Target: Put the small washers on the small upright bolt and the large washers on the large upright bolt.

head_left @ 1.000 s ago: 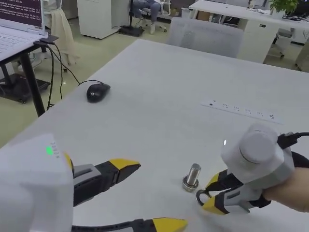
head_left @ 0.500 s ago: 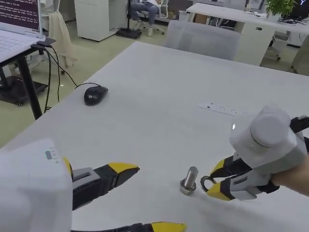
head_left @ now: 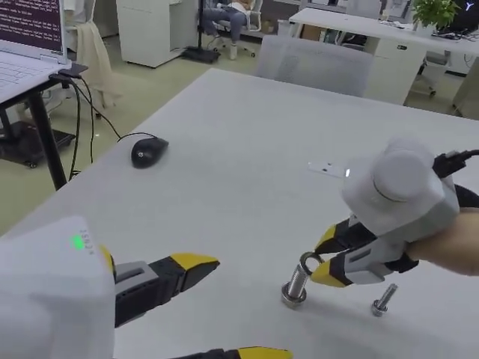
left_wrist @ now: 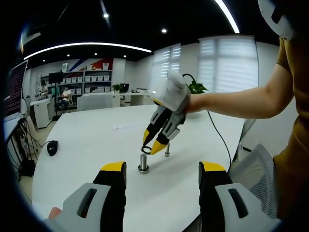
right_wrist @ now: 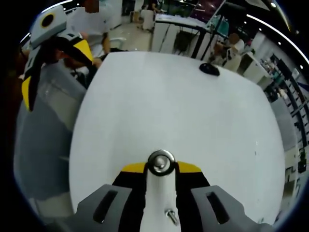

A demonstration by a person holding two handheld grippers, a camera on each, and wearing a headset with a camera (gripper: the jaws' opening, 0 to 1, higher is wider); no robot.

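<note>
My right gripper [head_left: 317,262] is shut on a large metal washer [head_left: 310,263], holding it right at the top of the large upright bolt [head_left: 296,284]. In the right gripper view the washer [right_wrist: 161,162] sits between the yellow tips, ringed over the bolt's end. The small upright bolt [head_left: 382,299] stands on the white table just right of the large one. My left gripper [head_left: 224,308] hovers open at the near left, with nothing between its fingers. Looking along the left gripper's jaws, I see the large bolt [left_wrist: 143,163], the small bolt [left_wrist: 167,150] and the right gripper [left_wrist: 152,145] above them.
A black mouse [head_left: 149,152] with its cable lies at the table's far left. A white power strip [head_left: 327,169] lies behind the right gripper. A grey chair [head_left: 322,67] stands at the far edge, and a laptop [head_left: 30,34] on a side stand at the left.
My right gripper has lifted the washer from beside the large bolt's foot up onto its top. The small bolt has come into sight behind it. The left gripper has stayed put.
</note>
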